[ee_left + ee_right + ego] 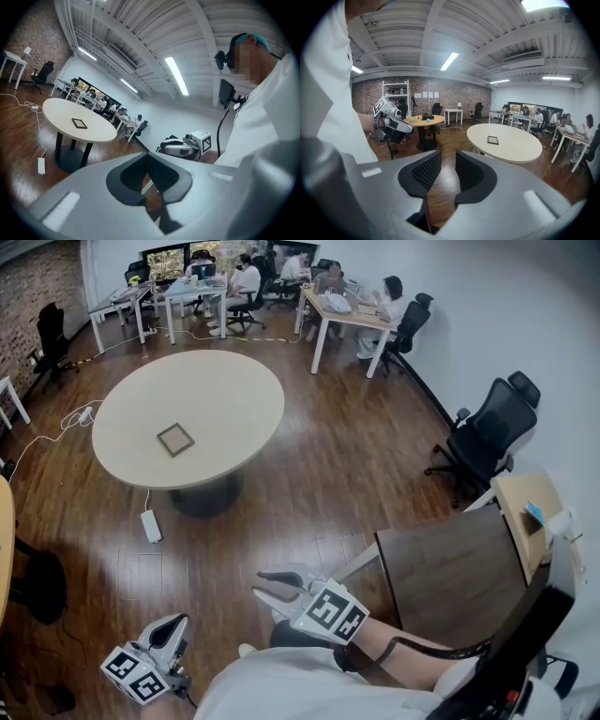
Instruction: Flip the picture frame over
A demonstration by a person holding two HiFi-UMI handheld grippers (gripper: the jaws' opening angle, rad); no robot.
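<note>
Between me and the round table (122, 418) the wood floor (309, 484) is open — only a white power strip (151, 526) and its cable lie by the table's pedestal (202, 495). The tabletop is bare all round the picture frame (175, 439), so it can be reached from any side. Close on my right stands a dark desk (450, 568) — a black office chair (487, 432) beyond it.

- Bright, even indoor light; ceiling strip lights (177, 75) high above the left hand-held gripper (148, 157) glare white.
- Wooden floor (319, 465) ahead of both hand-held grippers carries a soft sheen; a dim shadow pools under the round bench (122, 427).
- Fisheye bending throughout, corners black in the gripper views.
- The right hand-held gripper (448, 157) looks soft up close; the distance is sharper.
</note>
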